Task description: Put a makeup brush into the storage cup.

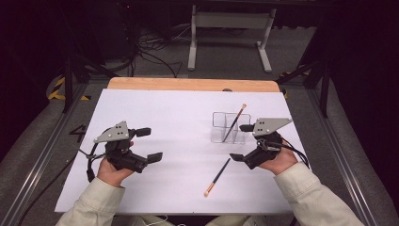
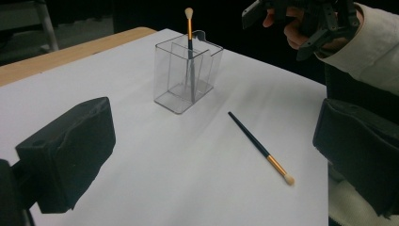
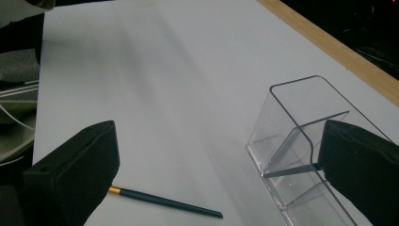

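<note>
Just below the right gripper (image 1: pixel 242 142), jaws apart and empty, a makeup brush (image 1: pixel 217 177) lies flat on the table (image 1: pixel 155 113). Beside it stands a clear holder (image 1: pixel 225 123). Swinging carelessly could topple that holder; the left gripper (image 1: pixel 149 144) waits spread, far off.

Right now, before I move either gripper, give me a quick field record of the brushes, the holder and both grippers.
surface: white table top
holder: clear plastic holder, upright, with compartments
brush in holder: brush standing tilted, bristles up
brush on table: loose brush lying flat near the holder
left gripper: left gripper open, holding nothing
right gripper: right gripper open, holding nothing, beside the holder
</note>
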`<state>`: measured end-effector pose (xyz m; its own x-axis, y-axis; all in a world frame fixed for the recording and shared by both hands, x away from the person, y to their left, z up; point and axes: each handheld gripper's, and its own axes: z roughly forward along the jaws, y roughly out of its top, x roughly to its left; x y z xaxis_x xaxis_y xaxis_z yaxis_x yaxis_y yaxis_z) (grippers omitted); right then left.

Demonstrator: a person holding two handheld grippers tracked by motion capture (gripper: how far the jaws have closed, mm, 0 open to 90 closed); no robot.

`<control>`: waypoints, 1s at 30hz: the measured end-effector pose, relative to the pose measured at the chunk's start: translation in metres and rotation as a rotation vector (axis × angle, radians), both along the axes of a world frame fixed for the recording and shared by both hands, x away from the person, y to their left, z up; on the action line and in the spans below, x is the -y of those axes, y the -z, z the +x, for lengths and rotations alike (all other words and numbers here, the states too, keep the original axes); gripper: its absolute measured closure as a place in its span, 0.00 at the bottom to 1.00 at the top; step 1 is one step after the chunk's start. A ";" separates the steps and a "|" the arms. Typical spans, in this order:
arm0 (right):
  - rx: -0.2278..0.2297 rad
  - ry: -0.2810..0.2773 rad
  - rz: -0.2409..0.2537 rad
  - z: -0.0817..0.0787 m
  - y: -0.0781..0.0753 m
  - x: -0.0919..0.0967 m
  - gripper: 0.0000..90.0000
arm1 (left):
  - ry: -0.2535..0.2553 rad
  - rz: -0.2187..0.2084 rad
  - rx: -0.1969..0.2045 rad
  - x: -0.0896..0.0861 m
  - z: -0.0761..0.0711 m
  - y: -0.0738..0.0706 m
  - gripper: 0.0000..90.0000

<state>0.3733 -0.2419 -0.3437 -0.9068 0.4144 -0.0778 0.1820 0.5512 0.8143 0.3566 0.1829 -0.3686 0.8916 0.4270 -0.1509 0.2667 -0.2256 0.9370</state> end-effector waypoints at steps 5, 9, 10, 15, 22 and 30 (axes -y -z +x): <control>-0.019 -0.021 -0.049 0.006 0.000 -0.005 0.01 | -0.006 0.005 0.003 -0.003 -0.002 0.000 0.01; -0.025 -0.032 -0.072 0.008 -0.001 -0.009 0.01 | -0.013 0.004 -0.001 -0.004 -0.003 -0.001 0.01; -0.027 -0.036 -0.078 0.008 -0.002 -0.010 0.01 | -0.015 0.004 -0.002 -0.005 -0.003 -0.001 0.01; -0.047 -0.050 -0.126 0.011 -0.003 -0.017 0.02 | -0.013 0.004 0.001 -0.006 -0.003 -0.001 0.01; -0.081 -0.066 -0.197 0.015 -0.004 -0.027 0.03 | -0.014 0.003 -0.005 -0.008 -0.004 -0.003 0.01; -0.098 -0.085 -0.236 0.018 0.002 -0.034 0.03 | -0.025 -0.003 0.001 -0.014 -0.005 -0.005 0.01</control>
